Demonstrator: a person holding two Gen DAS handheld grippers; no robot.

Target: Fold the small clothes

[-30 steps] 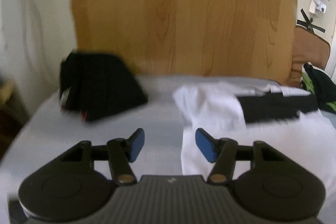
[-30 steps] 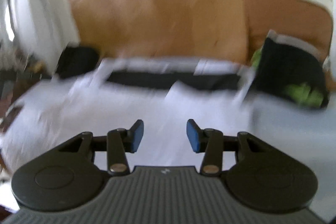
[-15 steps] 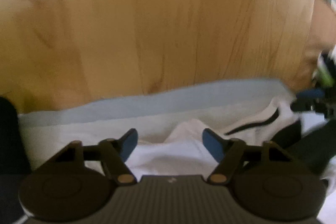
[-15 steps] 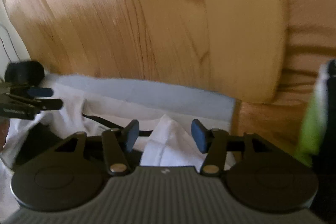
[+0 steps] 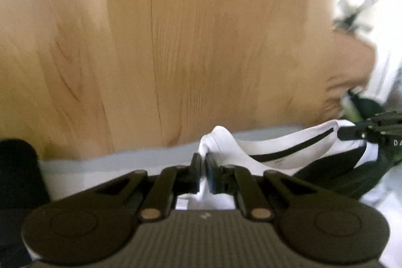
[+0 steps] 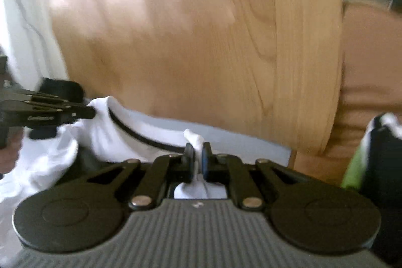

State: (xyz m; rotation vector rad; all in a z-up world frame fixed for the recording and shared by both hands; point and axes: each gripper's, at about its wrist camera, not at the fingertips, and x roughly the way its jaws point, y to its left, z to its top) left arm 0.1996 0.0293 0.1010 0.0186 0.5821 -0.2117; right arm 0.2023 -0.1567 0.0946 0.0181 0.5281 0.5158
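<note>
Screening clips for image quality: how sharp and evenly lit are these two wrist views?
Left wrist: left gripper and white garment fairly sharp, wooden headboard soft, top right corner washed out. Right wrist: right gripper sharp, headboard motion-smeared, glare blown out top left.

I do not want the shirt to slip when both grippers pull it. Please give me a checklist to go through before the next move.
1. Left gripper shut on the white shirt: ok, a fold of cloth is pinched; its jaws have just closed.
2. Right gripper shut on the shirt: ok, cloth sticks out between the pads; its jaws have just closed too.
3. Both grips on the same shirt, at its far edge: ok.
4. Grip deep enough to hold: cannot tell.
5. Dark and green clothes at the right kept apart from the shirt: cannot tell.
6. Wooden board close behind: ok, no contact seen.
</note>
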